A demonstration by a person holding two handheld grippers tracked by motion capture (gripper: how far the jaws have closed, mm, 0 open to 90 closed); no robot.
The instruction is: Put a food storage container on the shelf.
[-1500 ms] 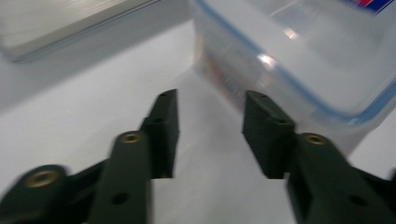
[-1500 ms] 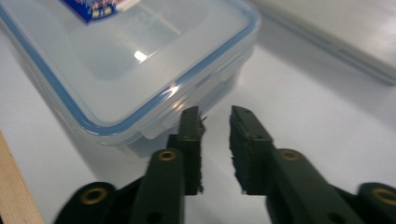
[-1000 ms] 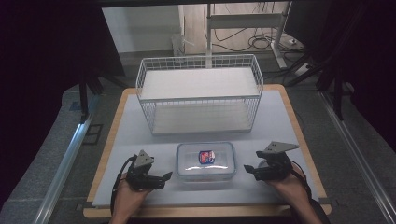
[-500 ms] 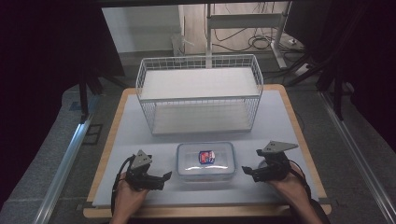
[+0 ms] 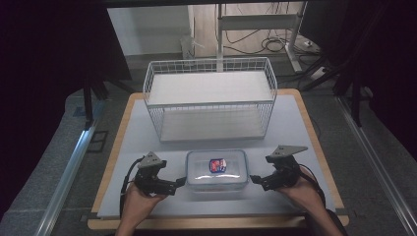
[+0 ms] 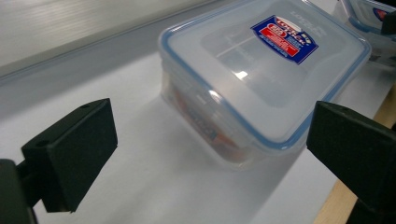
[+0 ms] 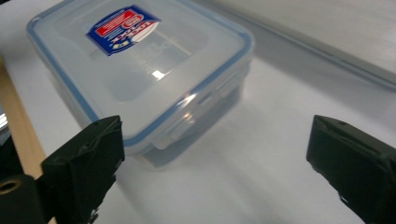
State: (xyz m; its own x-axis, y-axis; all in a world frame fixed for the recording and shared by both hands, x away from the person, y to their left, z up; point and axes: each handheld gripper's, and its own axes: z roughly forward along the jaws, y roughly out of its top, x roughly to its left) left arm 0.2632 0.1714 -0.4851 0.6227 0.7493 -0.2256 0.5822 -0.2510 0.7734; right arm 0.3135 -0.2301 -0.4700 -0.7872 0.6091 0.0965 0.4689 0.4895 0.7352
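A clear plastic food container (image 5: 216, 169) with a blue-rimmed lid and a red and blue label rests on the white mat near the table's front edge. My left gripper (image 5: 180, 183) lies at the container's left end, pointing at it. Its jaws have just been opening and stand open; in the left gripper view (image 6: 215, 126) the container (image 6: 261, 70) sits just ahead of the gap, untouched by the pads. My right gripper (image 5: 255, 179) mirrors it at the right end. Its jaws have just been opening too, and in the right gripper view (image 7: 219, 149) the container (image 7: 140, 70) lies ahead and left, apart from both pads.
A white wire basket (image 5: 211, 98) stands behind the container across the middle of the mat (image 5: 295, 128). The wooden table edge (image 5: 216, 223) runs along the front. Dark floor, metal rails and cables surround the table.
Both grippers' jaws stand a little wider than a second ago. The hands and the container have stayed where they were.
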